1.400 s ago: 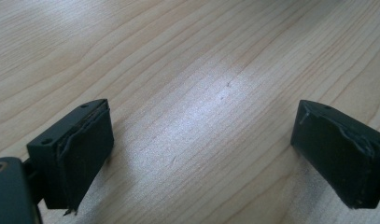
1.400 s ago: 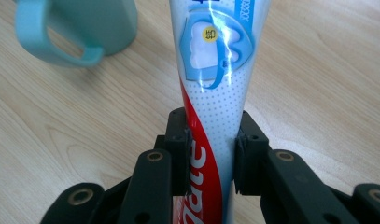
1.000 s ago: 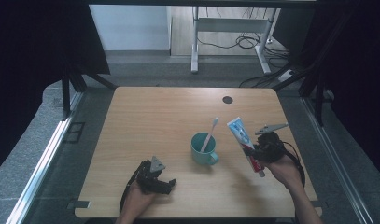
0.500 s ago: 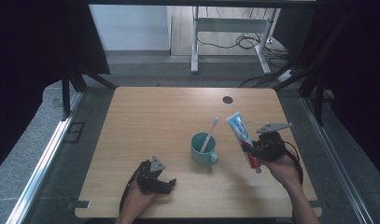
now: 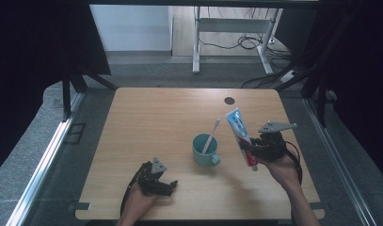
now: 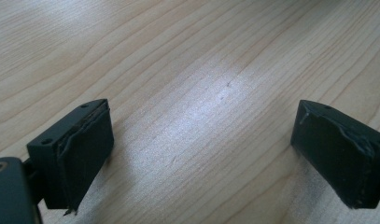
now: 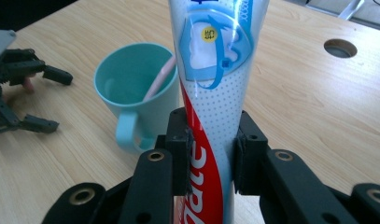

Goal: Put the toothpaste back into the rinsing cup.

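Note:
A blue, white and red toothpaste tube (image 5: 240,136) (image 7: 214,93) stands tilted above the table's right side, with my right gripper (image 5: 253,151) (image 7: 211,154) shut on its lower part. To its left a teal mug (image 5: 204,149) (image 7: 131,88) holds a pale toothbrush (image 5: 211,135) (image 7: 158,78) that leans toward the tube. My left gripper (image 5: 166,186) (image 6: 206,154) rests open on the wooden table (image 5: 147,122) near the front edge, left of the mug, with bare wood between its fingers (image 6: 80,149).
A dark round cable hole (image 5: 229,100) (image 7: 340,47) sits at the table's back right. Beyond the far edge stand a white desk frame (image 5: 198,42) and loose cables (image 5: 255,42) on the floor. Dark curtains hang on both sides.
My right gripper has carried the toothpaste tube slightly up and back, a little nearer the mug. The left gripper has stayed where it was.

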{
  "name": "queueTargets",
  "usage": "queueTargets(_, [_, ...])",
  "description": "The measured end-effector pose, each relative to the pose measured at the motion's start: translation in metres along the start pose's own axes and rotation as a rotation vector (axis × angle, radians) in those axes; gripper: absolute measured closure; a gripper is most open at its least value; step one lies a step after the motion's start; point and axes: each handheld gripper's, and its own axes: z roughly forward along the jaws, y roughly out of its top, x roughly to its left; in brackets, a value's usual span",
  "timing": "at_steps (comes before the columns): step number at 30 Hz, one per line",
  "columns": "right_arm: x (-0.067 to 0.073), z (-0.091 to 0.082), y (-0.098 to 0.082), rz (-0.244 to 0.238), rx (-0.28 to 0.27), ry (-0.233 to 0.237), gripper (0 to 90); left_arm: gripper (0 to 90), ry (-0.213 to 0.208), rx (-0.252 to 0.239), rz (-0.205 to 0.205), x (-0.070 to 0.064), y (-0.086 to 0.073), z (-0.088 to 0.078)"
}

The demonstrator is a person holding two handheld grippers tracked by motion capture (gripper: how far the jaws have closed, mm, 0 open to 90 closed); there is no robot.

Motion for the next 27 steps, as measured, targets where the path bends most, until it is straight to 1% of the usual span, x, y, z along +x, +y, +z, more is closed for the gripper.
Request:
queueTargets(5, [0.005,0.001,0.005,-0.006,-0.027,0.014,71.6,5.7,0.0,0.001,0.0,0.0,0.0,0.0])
queueTargets(12, [0.014,0.005,0.015,-0.027,-0.048,0.026,71.7,5.8,-0.001,0.002,0.0,0.0,0.0,0.0])
queueTargets(17, [0.019,0.009,0.021,-0.036,-0.056,0.04,71.6,5.8,-0.001,0.002,0.0,0.0,0.0,0.0])
queueTargets(27, [0.025,0.016,0.032,-0.049,-0.068,0.048,71.7,5.8,0.0,-0.001,-0.001,0.0,0.0,0.0])
